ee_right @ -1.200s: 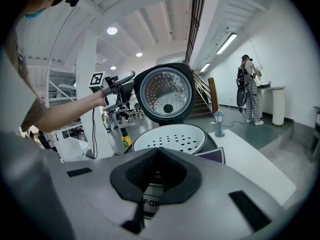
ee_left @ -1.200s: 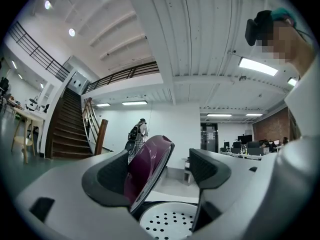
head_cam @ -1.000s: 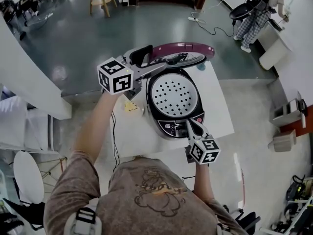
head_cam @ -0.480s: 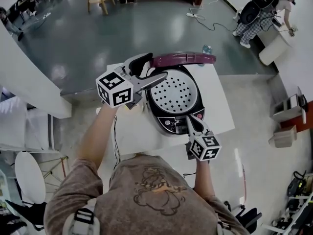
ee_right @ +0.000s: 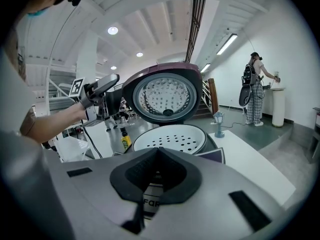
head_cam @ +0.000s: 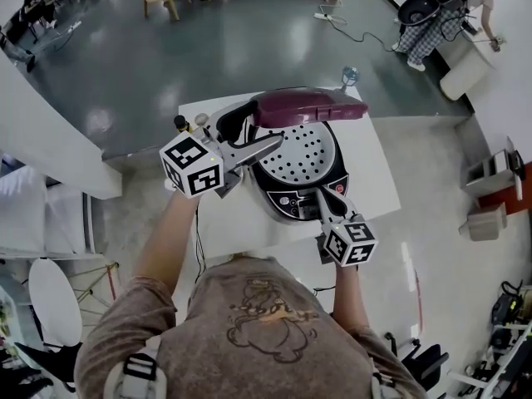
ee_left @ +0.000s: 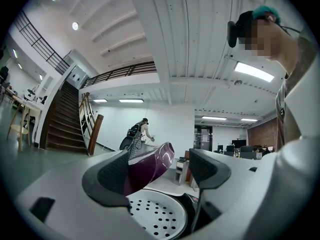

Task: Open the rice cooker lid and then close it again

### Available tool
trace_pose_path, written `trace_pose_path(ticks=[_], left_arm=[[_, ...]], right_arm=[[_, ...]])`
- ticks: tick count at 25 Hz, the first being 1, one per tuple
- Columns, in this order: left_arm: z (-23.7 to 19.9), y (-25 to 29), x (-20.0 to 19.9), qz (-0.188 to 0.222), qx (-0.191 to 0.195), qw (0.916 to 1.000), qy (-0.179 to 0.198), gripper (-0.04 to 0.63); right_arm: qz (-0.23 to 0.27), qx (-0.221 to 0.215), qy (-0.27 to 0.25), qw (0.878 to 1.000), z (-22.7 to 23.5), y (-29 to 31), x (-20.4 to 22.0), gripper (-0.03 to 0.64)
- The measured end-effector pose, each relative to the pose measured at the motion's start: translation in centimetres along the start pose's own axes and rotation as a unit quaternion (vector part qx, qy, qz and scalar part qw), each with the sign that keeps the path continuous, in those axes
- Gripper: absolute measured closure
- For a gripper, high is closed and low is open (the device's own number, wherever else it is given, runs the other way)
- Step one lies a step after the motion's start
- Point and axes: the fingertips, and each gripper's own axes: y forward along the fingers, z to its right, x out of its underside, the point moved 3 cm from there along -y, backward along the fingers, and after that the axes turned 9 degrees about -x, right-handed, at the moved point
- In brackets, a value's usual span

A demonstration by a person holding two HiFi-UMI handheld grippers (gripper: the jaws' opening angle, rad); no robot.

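Note:
A dark rice cooker (head_cam: 299, 196) stands on a white table (head_cam: 374, 173). Its purple lid (head_cam: 307, 106) hangs partly lowered over the perforated white steam tray (head_cam: 306, 155). My left gripper (head_cam: 249, 135) is open at the lid's left end. In the left gripper view the lid (ee_left: 150, 166) reaches into the gap of that gripper (ee_left: 159, 171), close to the left jaw; whether they touch I cannot tell. My right gripper (head_cam: 328, 206) is shut and empty at the cooker's front panel. In the right gripper view it (ee_right: 157, 156) points at the tray (ee_right: 170, 136) and the lid's underside (ee_right: 162, 96).
A small bottle (head_cam: 179, 123) stands at the table's back left corner and a small glass object (head_cam: 350, 75) at the back edge. A black cable (head_cam: 198, 231) drops off the table's left side. A person (head_cam: 440, 15) stands far off at the back right.
The lid has swung down from near upright toward the pot. My left gripper has followed it forward and down. The right gripper has stayed at the front panel.

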Motion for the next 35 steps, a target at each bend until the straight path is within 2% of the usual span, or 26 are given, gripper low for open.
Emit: trace_pose_path(ticks=[5,17,35], left_arm=[[0.8,-0.3,1.0,-0.008,0.005,1.0000,-0.001,0.221],[2.8,-1.7,4.2,-0.031,0.014,0.9987,-0.038,0.221],[3.8,-2.8,7.8,-0.057,0.015,0.9965,-0.059,0.222]], right_arm=[[0.000,-0.002,0.001,1.000,0.1,0.0,0.0,0.614],[0.000,-0.004,-0.003,1.000,0.0,-0.1,-0.1,0.614],[0.001,0.003,-0.011,1.000,-0.1,-0.1,0.2,0.614]])
